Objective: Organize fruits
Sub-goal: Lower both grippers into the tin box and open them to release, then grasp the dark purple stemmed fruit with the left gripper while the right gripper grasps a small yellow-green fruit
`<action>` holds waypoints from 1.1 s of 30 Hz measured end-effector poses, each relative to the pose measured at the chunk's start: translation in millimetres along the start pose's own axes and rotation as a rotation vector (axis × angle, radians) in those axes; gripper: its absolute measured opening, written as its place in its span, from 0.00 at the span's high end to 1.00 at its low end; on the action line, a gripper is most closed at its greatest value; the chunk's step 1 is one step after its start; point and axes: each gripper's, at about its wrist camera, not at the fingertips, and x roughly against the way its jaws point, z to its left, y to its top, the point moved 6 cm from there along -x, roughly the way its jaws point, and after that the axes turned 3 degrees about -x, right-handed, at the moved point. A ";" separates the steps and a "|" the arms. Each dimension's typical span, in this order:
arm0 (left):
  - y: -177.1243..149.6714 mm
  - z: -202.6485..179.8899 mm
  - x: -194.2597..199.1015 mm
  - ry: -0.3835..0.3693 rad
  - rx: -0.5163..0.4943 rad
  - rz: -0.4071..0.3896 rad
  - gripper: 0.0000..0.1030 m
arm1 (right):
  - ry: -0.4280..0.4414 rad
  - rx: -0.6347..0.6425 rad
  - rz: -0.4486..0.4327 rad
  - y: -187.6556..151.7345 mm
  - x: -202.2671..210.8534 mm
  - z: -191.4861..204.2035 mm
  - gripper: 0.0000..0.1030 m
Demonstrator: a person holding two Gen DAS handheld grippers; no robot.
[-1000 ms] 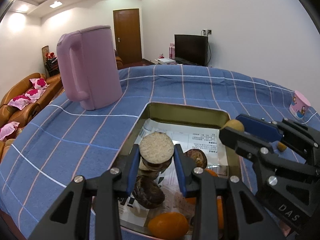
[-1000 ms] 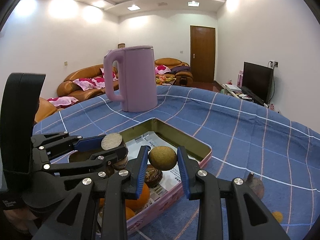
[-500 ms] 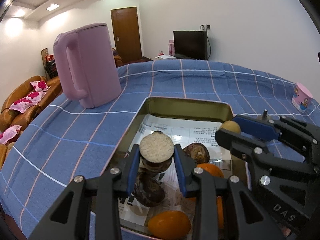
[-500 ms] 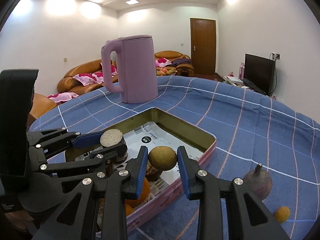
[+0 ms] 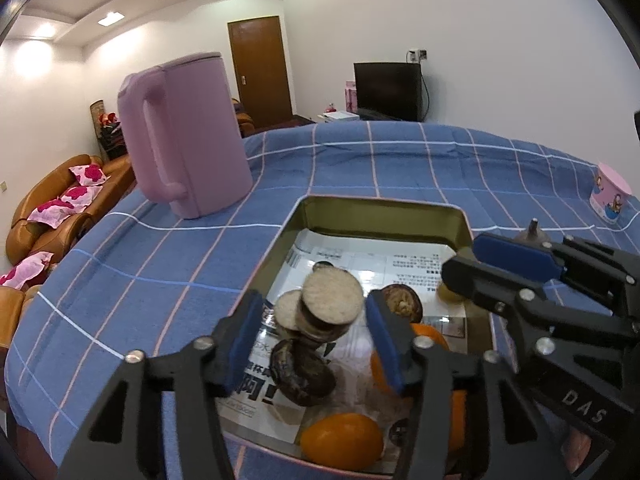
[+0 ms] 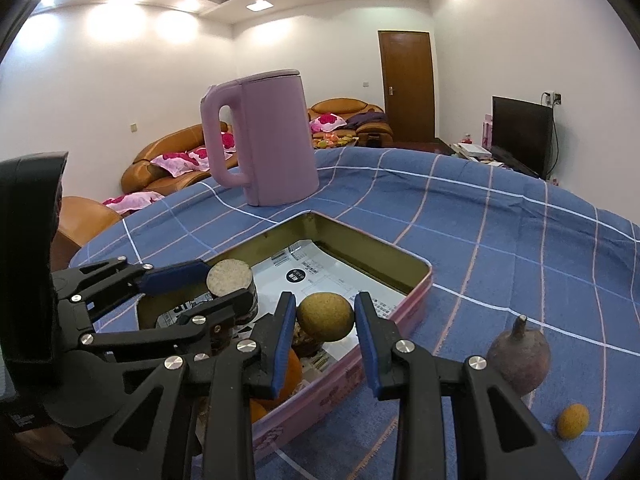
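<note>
The tin (image 5: 382, 210) lies under both grippers. The left gripper (image 5: 314, 338) has just been opening, its pads now clear of the cut fruit (image 5: 330, 308) between them. The right gripper (image 6: 325, 334) pinches a brown ball (image 6: 325, 316) over the tin's edge; likely next, release it inside.

Raised "DAS" lettering on right tongs (image 5: 460, 276) housing; print on tin's paper liner (image 5: 384, 260) too small to read.

A home living room; leather sofa (image 6: 168, 160), television (image 6: 520, 132), wooden door (image 6: 408, 84).
</note>
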 end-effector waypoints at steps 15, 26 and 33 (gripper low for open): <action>15.8 -16.1 30.6 -0.026 0.017 -0.087 0.12 | -0.130 0.008 -0.047 -7.8 52.2 -32.8 0.50; 26.8 -92.8 29.6 -0.118 -0.089 -0.076 0.12 | -0.357 -0.144 0.043 -39.5 95.4 -135.4 0.50; 28.6 -119.8 21.1 -0.143 -0.123 -0.051 0.12 | -0.337 -0.141 0.135 -50.7 79.5 -138.8 0.50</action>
